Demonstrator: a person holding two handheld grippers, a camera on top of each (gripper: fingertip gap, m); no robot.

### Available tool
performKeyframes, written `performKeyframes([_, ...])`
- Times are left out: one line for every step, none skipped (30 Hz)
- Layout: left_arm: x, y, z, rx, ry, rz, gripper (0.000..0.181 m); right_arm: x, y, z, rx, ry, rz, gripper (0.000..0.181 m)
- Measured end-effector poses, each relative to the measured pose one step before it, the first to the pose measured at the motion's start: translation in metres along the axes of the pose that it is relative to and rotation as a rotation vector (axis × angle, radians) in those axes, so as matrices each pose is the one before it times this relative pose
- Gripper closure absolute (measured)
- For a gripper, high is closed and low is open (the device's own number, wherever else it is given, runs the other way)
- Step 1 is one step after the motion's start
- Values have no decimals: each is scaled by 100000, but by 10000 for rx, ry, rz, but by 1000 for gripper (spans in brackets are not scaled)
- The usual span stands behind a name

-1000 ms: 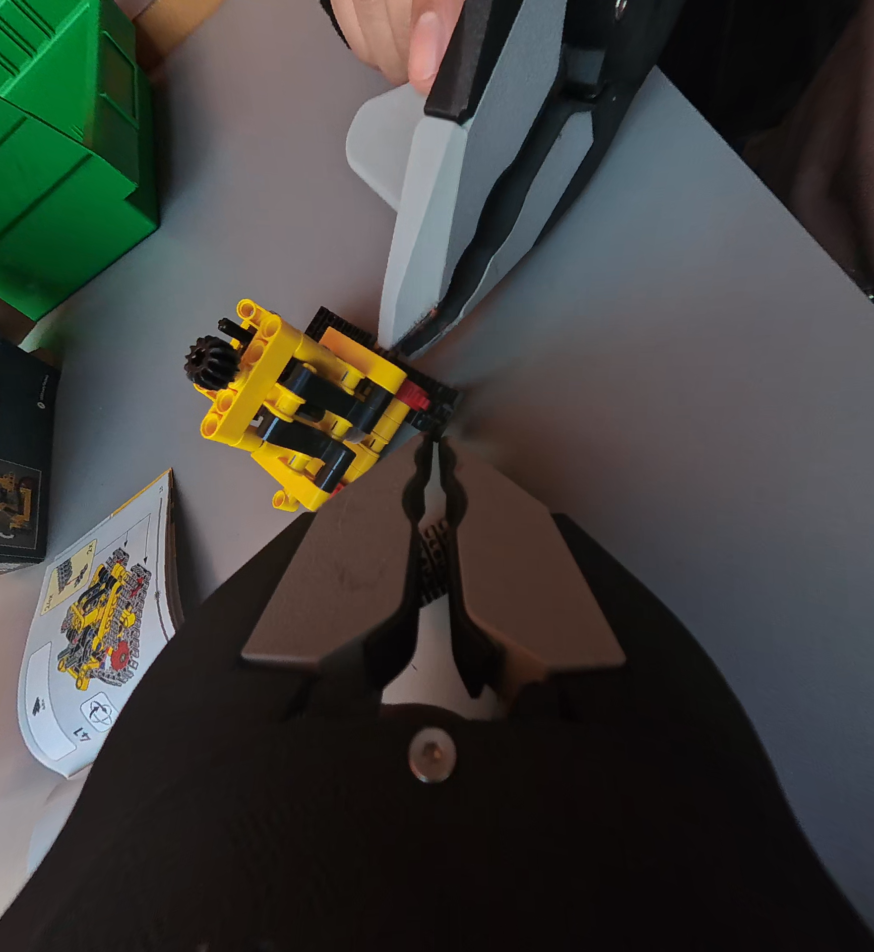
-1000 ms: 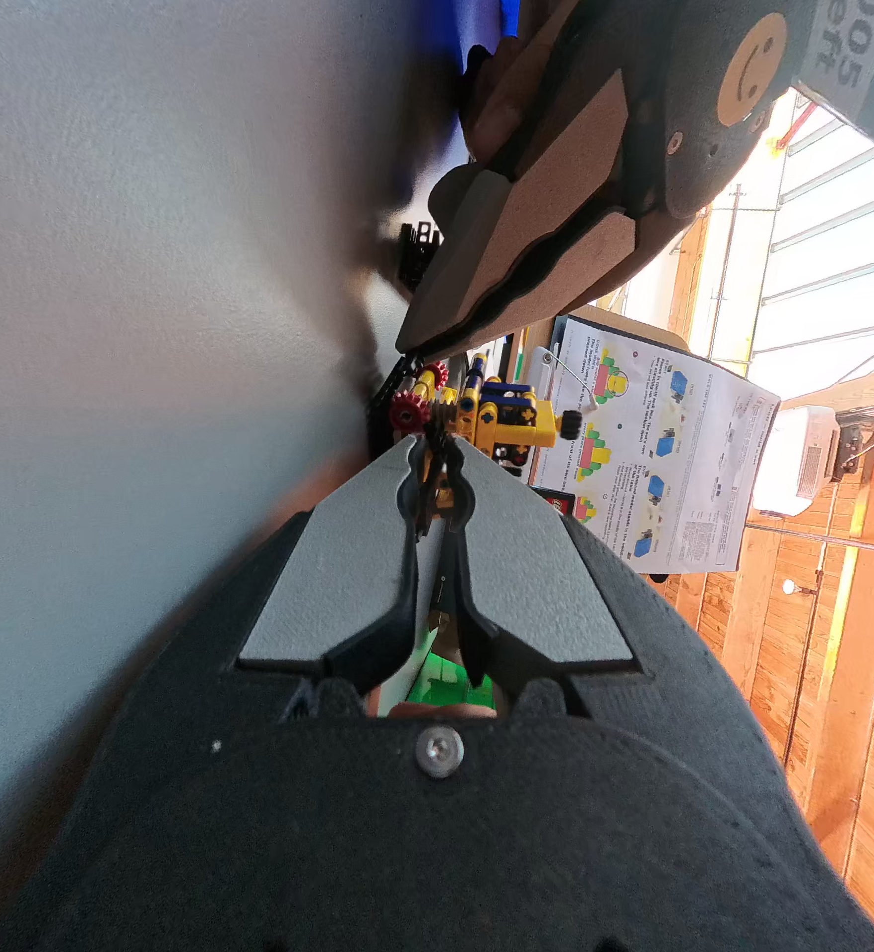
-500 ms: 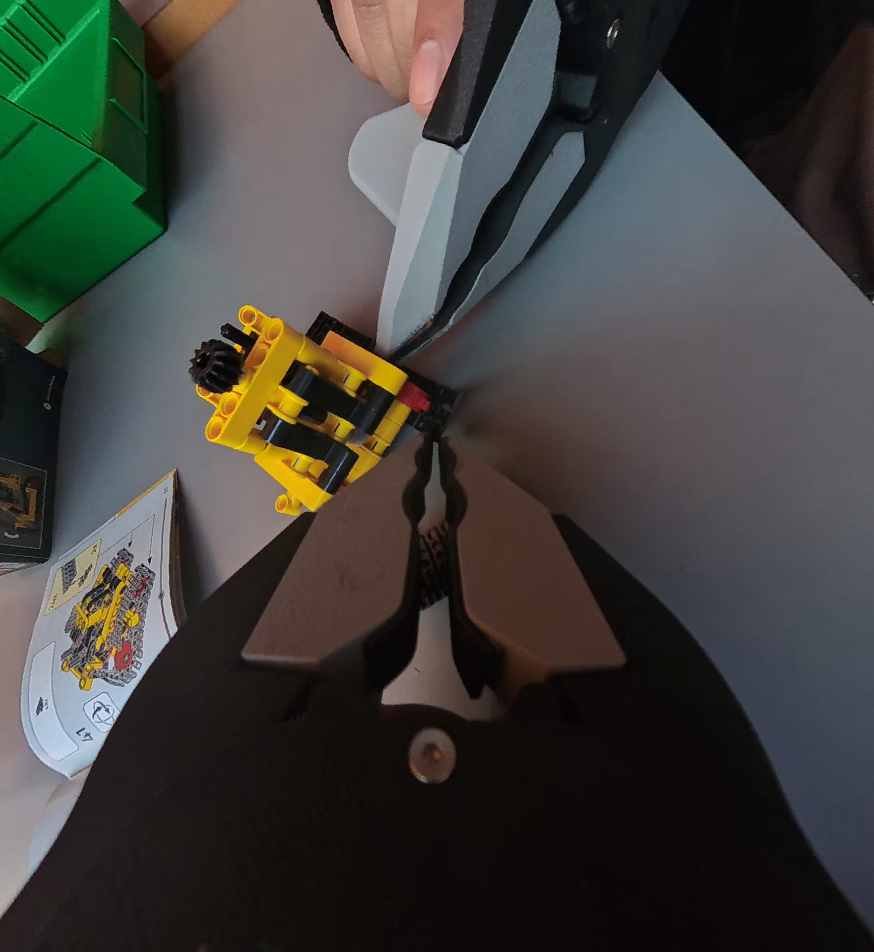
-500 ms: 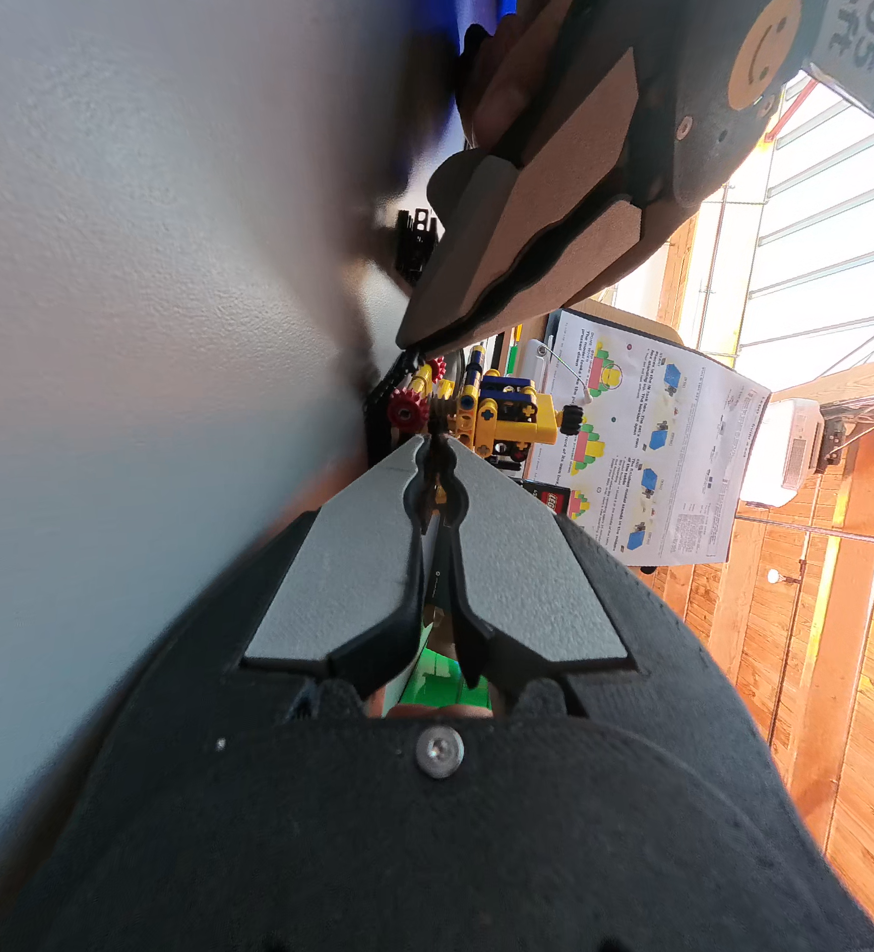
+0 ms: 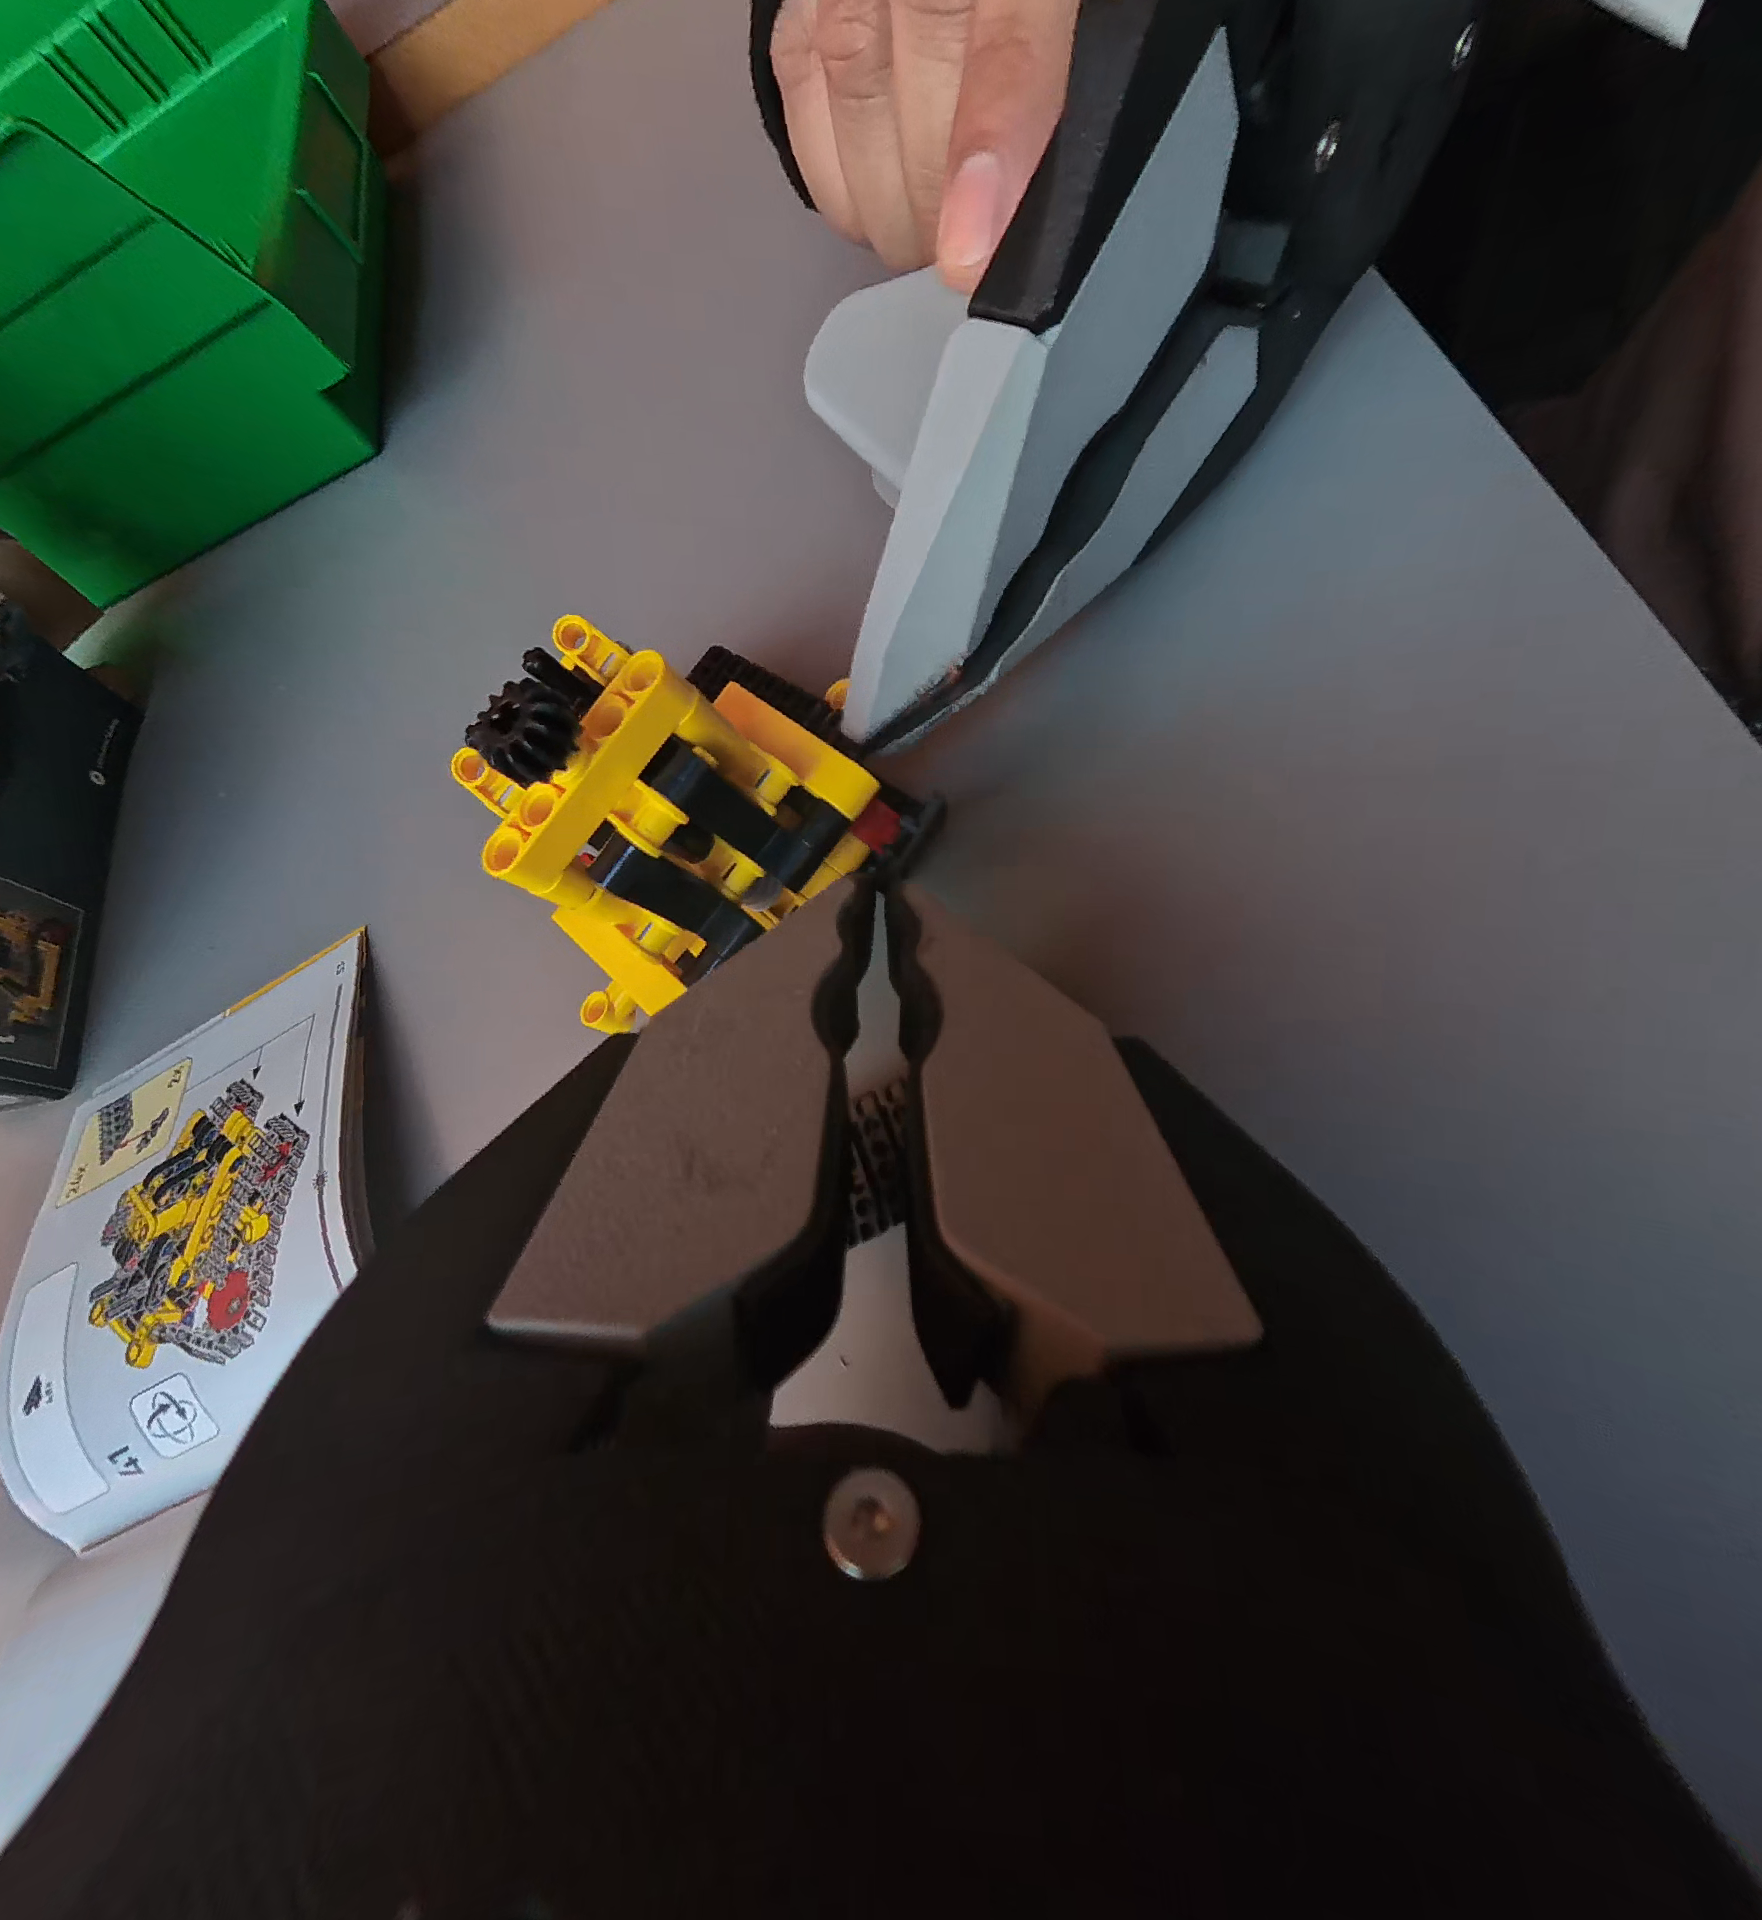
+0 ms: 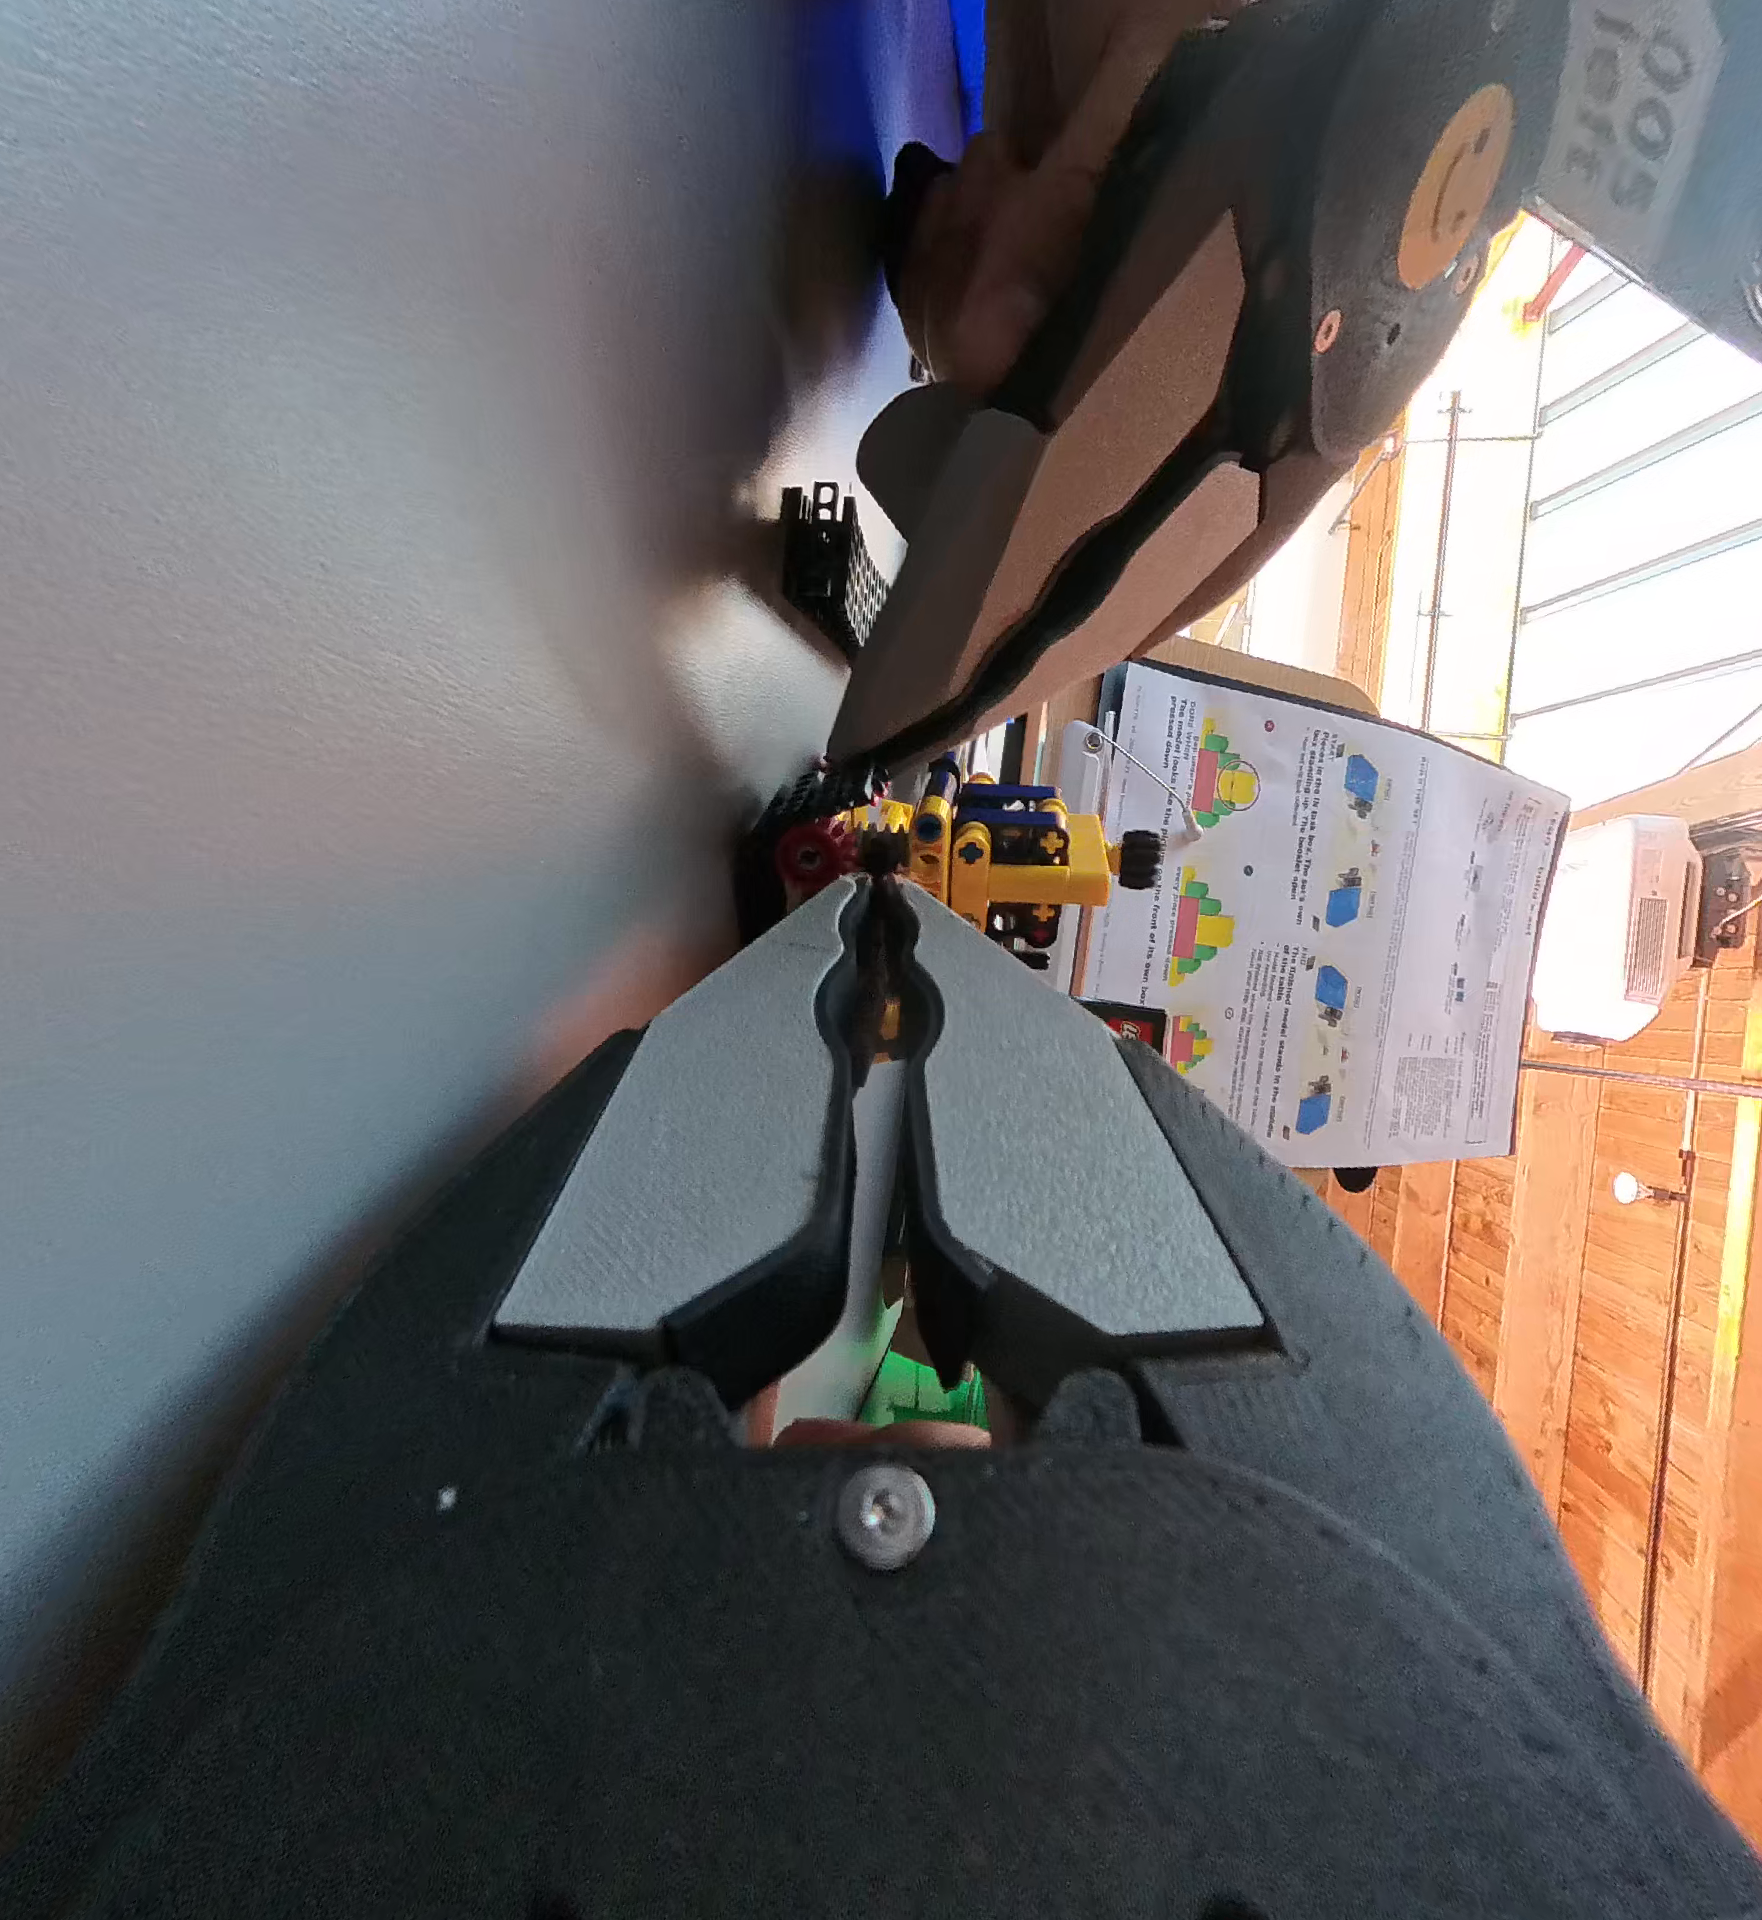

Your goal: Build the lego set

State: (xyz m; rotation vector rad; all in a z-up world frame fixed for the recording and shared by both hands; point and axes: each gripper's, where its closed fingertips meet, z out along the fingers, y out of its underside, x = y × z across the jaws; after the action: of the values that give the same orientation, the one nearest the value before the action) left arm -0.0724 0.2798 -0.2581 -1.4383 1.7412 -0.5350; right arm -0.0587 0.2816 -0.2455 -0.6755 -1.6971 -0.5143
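Note:
A yellow and black lego model (image 5: 669, 821) with a black gear (image 5: 524, 727) stands on the grey table (image 5: 1376, 935). My left gripper (image 5: 879, 883) is shut on the black track (image 5: 908, 831) at the model's right end. More track shows between its fingers (image 5: 877, 1153). My right gripper (image 5: 882, 727) comes in from above, shut at the model's far edge. In the right wrist view my right gripper (image 6: 882, 883) is shut on a black track link (image 6: 879, 966) beside the red gear (image 6: 809, 852) of the model (image 6: 1012, 862). The left gripper (image 6: 841, 748) meets it from above.
A green bin (image 5: 129, 312) stands at the back left. A black box (image 5: 4, 883) and an open instruction booklet (image 5: 181, 1247) lie left of the model. A hand (image 5: 887, 114) holds the right gripper. A printed sheet (image 6: 1376, 935) stands behind the model. A loose black track piece (image 6: 835, 571) lies farther off. My left and right fingertips are right by each other. The left tips stand about 4 cm off the loose black track piece (image 6: 835, 571).
Both grippers stay shut at the model's track end. The model has shifted and turned slightly in the left wrist view. More of the hand shows.

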Motion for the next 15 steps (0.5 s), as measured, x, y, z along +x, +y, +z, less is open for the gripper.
performKeyframes([-5, 0, 12, -13, 13, -57, 181, -52, -41, 20, 15, -7, -40, 181])
performKeyframes([0, 12, 24, -18, 18, -65, 181, -31, -45, 16, 22, 6, -33, 181])
performKeyframes([-13, 0, 17, -17, 5, -63, 181, -16, -46, 9, 23, 3, -18, 181])
performKeyframes([-9, 6, 20, -19, 0, -61, 181, -27, -38, 15, 17, -13, -1, 181])
performKeyframes([6, 26, 13, -32, 7, -81, 181, -9, -43, 14, 26, 0, -3, 181])
performKeyframes([-2, 27, 20, -42, 13, -104, 181, -20, -64, -2, 39, -3, -16, 181])
performKeyframes([6, 49, 32, -53, 8, -116, 181, -26, -71, 13, 30, -9, -13, 181])
performKeyframes([5, 56, 39, -66, 10, -125, 181, -19, -79, 6, 36, 4, -16, 181])
performKeyframes([46, 64, 48, -73, 21, -98, 181, -10, -113, -6, 58, 9, -27, 181])
performKeyframes([38, 70, 47, -62, 11, -59, 181, -15, -126, -16, 66, 6, -17, 181])
performKeyframes([16, 38, 48, -54, 2, -51, 181, -32, -123, -3, 60, -15, 0, 181])
performKeyframes([34, 43, 36, -42, 22, -65, 181, -38, -72, 4, 40, -16, 0, 181])
performKeyframes([10, 14, 9, -16, 24, -66, 181, -6, -45, 11, 32, -3, -17, 181])
performKeyframes([-28, 3, 6, -7, 14, -79, 181, -20, -7, 28, 16, -11, -18, 181])
performKeyframes([-30, 19, -7, -14, 10, -82, 181, -22, 17, 39, 10, -9, -20, 181])
